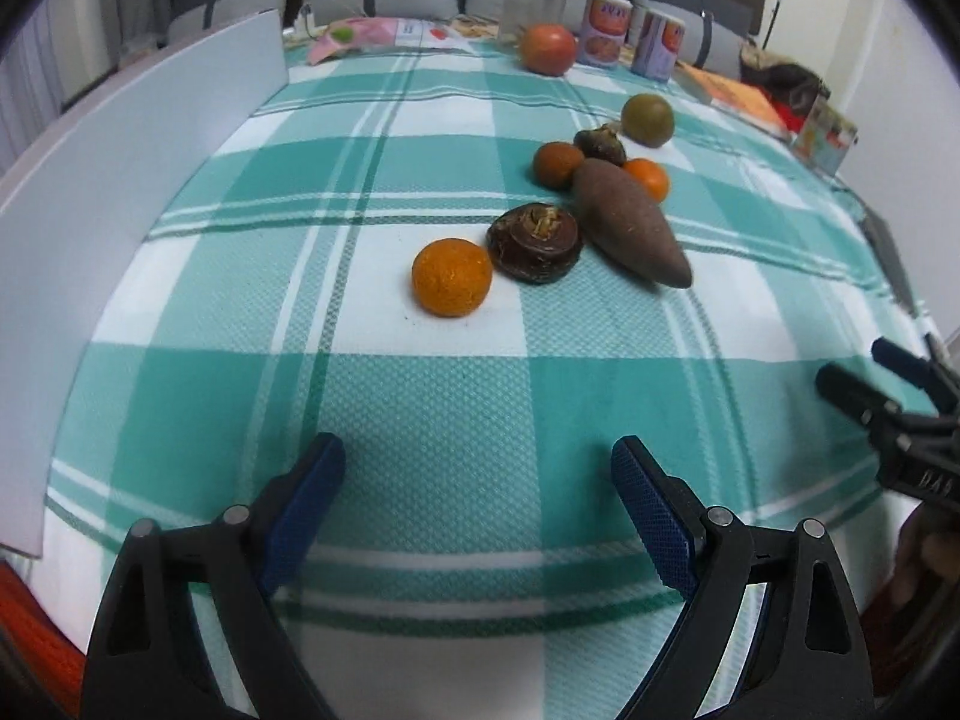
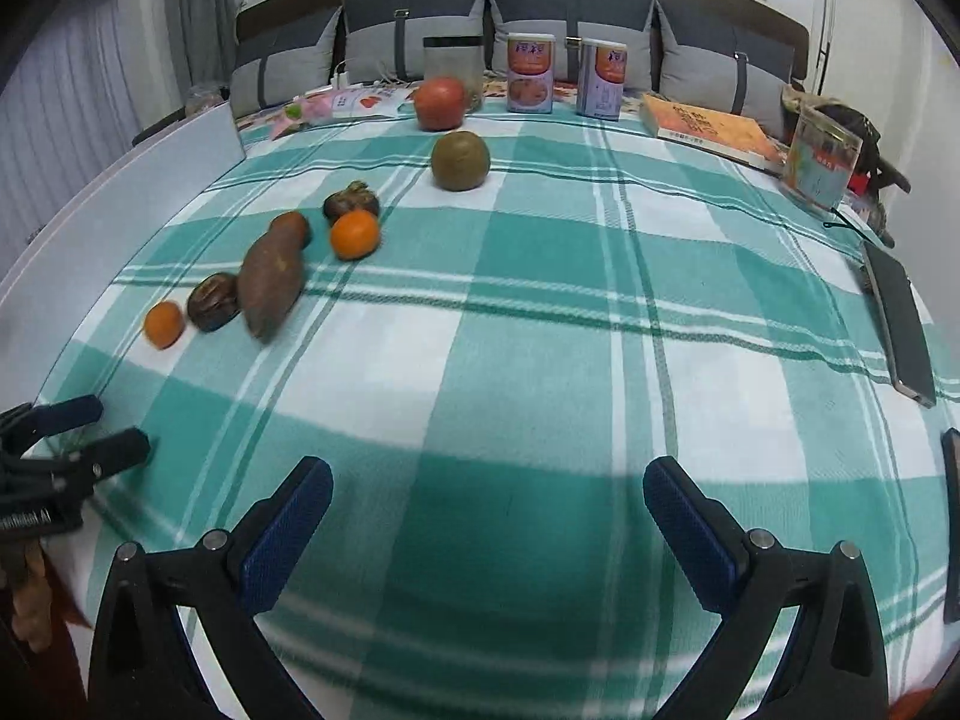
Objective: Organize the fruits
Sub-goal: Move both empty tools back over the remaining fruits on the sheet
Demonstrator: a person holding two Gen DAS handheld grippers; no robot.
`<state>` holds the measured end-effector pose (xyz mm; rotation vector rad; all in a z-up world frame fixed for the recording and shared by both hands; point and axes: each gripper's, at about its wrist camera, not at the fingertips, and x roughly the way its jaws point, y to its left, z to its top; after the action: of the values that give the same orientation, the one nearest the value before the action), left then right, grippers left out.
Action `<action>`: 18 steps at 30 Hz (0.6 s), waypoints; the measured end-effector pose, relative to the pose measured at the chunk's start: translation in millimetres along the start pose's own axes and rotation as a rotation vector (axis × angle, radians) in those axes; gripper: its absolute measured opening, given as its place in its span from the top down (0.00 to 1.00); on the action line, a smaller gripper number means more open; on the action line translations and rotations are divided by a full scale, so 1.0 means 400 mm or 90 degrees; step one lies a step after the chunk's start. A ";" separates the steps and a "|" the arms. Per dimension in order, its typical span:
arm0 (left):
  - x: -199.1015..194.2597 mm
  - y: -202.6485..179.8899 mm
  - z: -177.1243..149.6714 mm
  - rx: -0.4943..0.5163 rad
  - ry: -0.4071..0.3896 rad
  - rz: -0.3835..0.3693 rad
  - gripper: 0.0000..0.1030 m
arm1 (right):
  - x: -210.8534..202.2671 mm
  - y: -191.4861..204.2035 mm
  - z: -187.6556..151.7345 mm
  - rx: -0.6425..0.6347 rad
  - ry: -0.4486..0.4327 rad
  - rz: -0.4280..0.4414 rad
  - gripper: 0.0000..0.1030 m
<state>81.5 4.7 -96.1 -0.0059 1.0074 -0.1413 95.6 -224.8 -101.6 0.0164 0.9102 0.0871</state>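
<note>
left wrist view: left gripper (image 1: 478, 468) hangs over the checked cloth (image 1: 420, 408), jaws spread wide, nothing between them.
nearest fruit: small orange (image 1: 451, 277) just ahead, touching or nearly touching a dark brown fruit (image 1: 534, 243).
cluster behind: sweet potato (image 1: 630, 222) lies slantwise against that brown fruit, with more small round fruits bunched at its far end.
far end: green-brown fruit (image 1: 647, 120) stands a little apart, red tomato (image 1: 547, 48) farther back near two cartons (image 1: 633, 36).
right wrist view: right gripper (image 2: 487, 495) also gaping and empty, over bare cloth well apart from the fruit.
fruit from here: orange (image 2: 163, 324), brown fruit and sweet potato strung out to the left.
progress: looks like the very start; all fruit loose, none picked up, no bowl or tray visible to sort into.
</note>
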 end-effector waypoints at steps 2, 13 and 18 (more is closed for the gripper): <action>-0.001 -0.004 -0.004 0.005 -0.004 0.014 0.11 | -0.001 -0.011 -0.015 0.010 0.009 -0.003 0.00; 0.025 -0.021 0.002 0.018 -0.025 0.042 0.02 | 0.009 -0.012 -0.028 0.012 0.029 -0.040 0.00; 0.025 -0.021 0.001 0.023 -0.030 0.044 0.02 | 0.009 -0.013 -0.028 0.014 0.026 -0.041 0.00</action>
<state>86.0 -5.0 -103.7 0.0585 0.9561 -0.0963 89.6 -230.1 -111.6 0.0053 0.9518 0.0176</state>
